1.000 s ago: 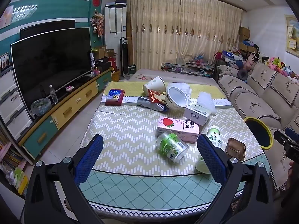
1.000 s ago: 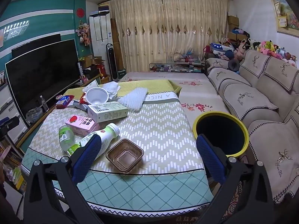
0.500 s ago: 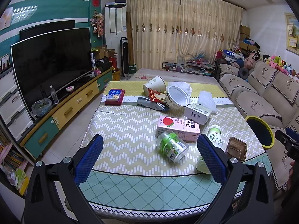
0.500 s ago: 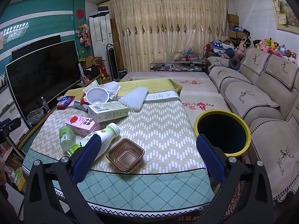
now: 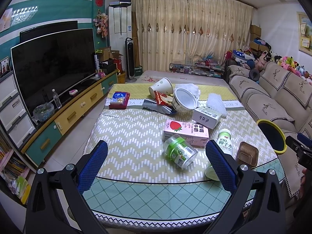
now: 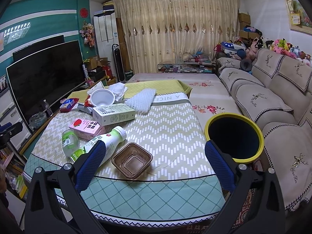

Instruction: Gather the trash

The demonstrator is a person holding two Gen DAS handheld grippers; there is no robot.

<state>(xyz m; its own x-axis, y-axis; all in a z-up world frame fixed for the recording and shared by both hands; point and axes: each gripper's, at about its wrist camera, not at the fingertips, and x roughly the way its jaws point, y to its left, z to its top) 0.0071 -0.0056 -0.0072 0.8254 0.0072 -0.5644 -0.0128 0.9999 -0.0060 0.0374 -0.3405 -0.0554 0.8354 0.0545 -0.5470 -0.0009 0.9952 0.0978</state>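
both my tools spread wide and empty, left tool (image 5: 156, 161) above tabletop (image 5: 136, 191), right tool (image 6: 156, 159) over brown tray (image 6: 132, 160), yellow-rimmed bin (image 6: 234, 136) beside

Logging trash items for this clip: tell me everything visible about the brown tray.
The brown tray is a small, thin, squarish plastic insert with rounded corners, ribbed walls and a raised square in its floor. It is empty and sits open side up, slightly tilted, on the tablecloth near the table's front edge. The white bottle lies just left of it; contact is unclear. Neither gripper touches it.
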